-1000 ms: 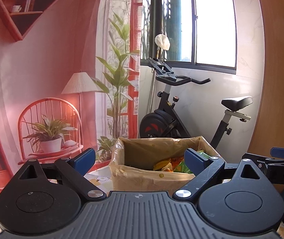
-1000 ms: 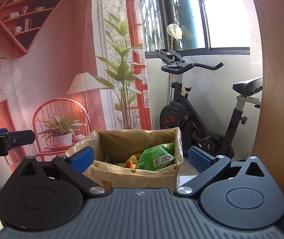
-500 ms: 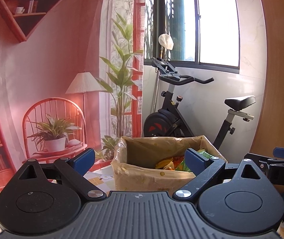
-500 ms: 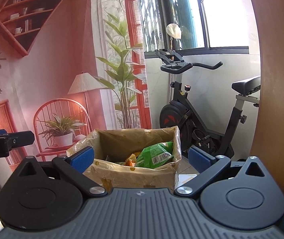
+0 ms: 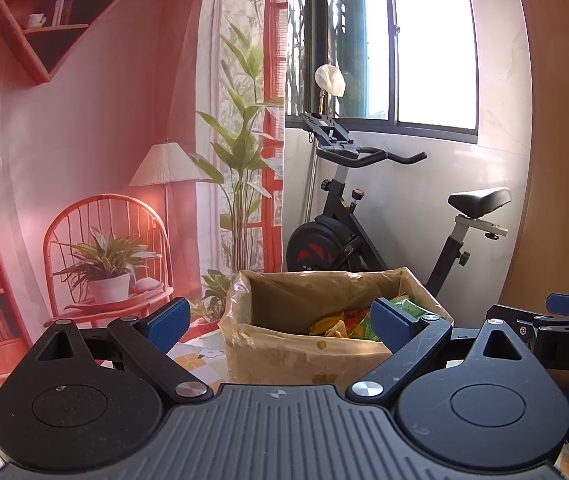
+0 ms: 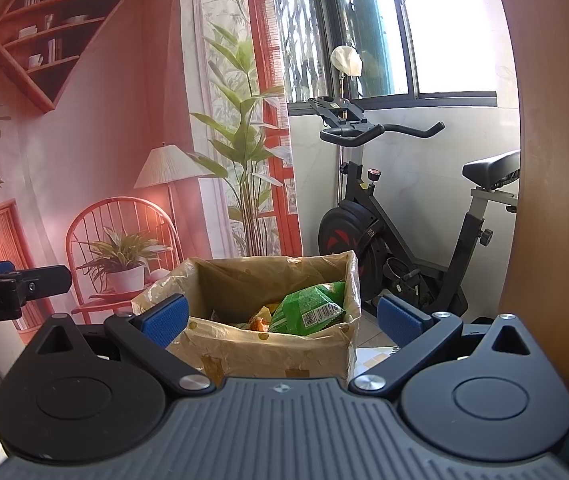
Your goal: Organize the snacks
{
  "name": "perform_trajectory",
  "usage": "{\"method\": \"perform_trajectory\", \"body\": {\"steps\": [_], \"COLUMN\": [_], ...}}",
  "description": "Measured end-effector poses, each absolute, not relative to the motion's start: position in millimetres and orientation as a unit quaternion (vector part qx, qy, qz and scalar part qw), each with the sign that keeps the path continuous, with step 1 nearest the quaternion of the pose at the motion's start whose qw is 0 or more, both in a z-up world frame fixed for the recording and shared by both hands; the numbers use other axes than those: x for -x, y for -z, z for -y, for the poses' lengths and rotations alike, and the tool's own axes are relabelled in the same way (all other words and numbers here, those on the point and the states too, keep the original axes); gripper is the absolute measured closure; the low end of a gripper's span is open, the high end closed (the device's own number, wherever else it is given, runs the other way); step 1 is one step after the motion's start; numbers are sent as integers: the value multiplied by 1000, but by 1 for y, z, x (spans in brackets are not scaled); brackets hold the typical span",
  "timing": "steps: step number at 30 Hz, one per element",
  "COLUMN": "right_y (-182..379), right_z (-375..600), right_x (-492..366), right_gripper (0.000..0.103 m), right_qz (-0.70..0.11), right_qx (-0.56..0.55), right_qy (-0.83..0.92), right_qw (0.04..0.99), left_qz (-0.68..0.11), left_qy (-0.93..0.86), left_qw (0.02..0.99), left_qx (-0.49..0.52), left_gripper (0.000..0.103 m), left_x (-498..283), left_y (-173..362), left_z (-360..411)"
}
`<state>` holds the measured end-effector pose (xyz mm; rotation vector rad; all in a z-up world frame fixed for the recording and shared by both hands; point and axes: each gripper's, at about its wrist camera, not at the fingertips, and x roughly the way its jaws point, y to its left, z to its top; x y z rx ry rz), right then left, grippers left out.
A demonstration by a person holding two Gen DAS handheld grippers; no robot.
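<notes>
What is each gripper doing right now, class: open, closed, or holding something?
Left gripper: open, holding nothing, in front of the cardboard box of snacks.
Right gripper: open, holding nothing, facing the same box.

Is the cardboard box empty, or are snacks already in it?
Not empty. The cardboard box stands open-topped, with a green snack packet and orange and yellow wrappers inside; how full cannot be told.

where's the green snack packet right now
The green snack packet lies inside the cardboard box, against its right wall, straight ahead between both open grippers; the exercise bike stands behind.
</notes>
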<state>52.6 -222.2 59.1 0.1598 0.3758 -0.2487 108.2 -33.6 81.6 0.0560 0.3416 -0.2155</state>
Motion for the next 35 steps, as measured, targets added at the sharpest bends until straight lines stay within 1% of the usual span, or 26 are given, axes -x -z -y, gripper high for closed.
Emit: {"method": "perform_trajectory", "body": {"steps": [35], "right_y": [-55], "right_z": [221], "right_x": [-55], "right_gripper": [1], "right_qz": [-193], "right_qx": [-76], "right_qy": [119], "right_qw": [971], "left_qz": [-176], "left_qy": [103], "left_qw": [979], "left_qx": [-21], "left_gripper": [5], "left_x": [-109], "left_y": [-78], "left_z": [30]}}
